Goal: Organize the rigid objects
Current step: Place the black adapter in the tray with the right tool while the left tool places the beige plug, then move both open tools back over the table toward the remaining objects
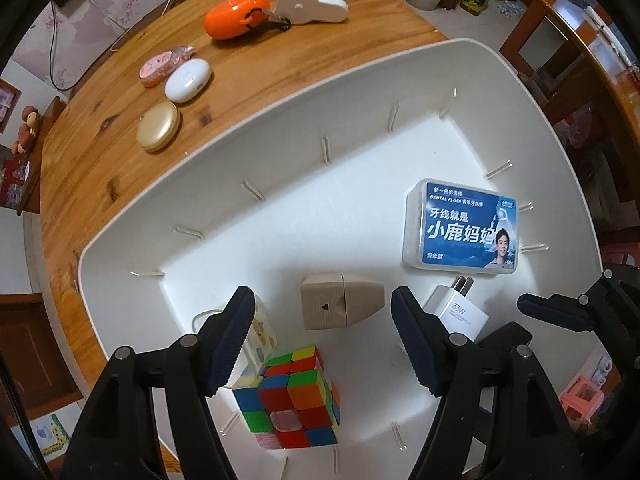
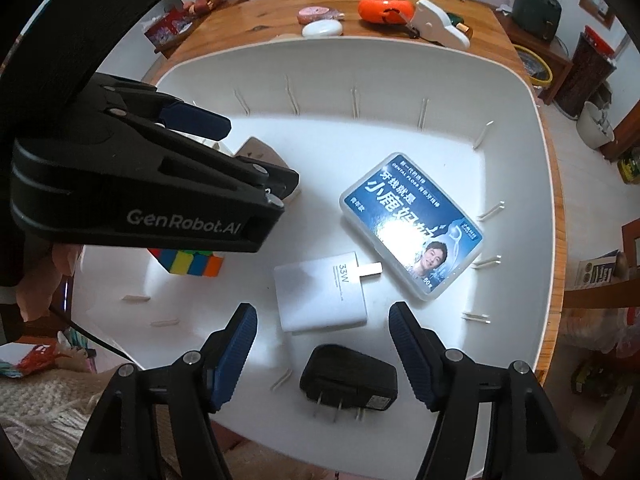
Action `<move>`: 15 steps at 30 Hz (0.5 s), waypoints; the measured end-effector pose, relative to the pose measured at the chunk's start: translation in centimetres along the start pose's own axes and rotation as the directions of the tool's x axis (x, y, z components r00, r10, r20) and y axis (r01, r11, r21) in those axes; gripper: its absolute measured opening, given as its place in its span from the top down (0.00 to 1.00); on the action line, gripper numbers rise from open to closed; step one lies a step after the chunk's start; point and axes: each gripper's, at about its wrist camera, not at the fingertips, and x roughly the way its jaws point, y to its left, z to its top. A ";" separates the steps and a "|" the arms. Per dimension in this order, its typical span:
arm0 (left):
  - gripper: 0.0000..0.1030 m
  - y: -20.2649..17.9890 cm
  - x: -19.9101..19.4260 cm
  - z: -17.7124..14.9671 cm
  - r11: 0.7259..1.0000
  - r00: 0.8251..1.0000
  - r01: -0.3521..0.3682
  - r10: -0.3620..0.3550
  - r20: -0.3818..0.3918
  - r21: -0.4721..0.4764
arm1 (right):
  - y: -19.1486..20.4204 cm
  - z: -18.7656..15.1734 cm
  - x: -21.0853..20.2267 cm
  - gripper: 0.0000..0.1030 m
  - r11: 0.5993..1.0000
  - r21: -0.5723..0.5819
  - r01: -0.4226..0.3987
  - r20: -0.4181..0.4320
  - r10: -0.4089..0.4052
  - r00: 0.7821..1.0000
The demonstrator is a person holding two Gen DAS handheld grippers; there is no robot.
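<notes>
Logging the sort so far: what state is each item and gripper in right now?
left gripper: open, above cube
right gripper: open, above black adapter
Rubik's cube: scrambled, in bin
white bin: holding items
dental floss box: closed, flat
white charger: lying flat
black adapter: prongs out
orange case: on table

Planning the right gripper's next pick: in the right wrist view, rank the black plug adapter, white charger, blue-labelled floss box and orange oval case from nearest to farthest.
1. Black plug adapter, between the right gripper's fingers.
2. White charger, just beyond.
3. Blue-labelled floss box, farther right in the bin.
4. Orange oval case, on the table.
</notes>
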 end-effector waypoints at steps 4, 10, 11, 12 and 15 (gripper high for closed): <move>0.28 -0.1 -1.0 0.6 1.000 1.000 0.003 -0.003 0.016 -0.008 | 0.3 -0.1 -0.5 0.33 1.000 -0.005 0.000 0.014 0.000 1.000; 0.28 0.4 -2.4 1.4 0.999 0.999 0.017 -0.015 0.034 -0.035 | 1.1 1.2 -1.2 0.33 1.000 -0.011 -0.001 0.037 0.002 0.999; 0.28 0.7 -2.5 1.5 0.999 0.999 0.016 -0.014 0.041 -0.039 | 1.1 1.0 -1.6 0.33 1.000 -0.011 -0.003 0.041 0.003 0.999; 0.28 1.0 -2.8 1.6 0.999 0.999 0.016 -0.014 0.049 -0.046 | 1.1 1.0 -1.7 0.33 1.000 -0.012 -0.002 0.047 0.002 0.999; 0.28 1.9 -4.1 1.8 0.997 0.997 0.024 -0.019 0.072 -0.070 | 1.2 1.7 -2.3 0.33 1.000 -0.016 0.011 0.072 -0.010 0.997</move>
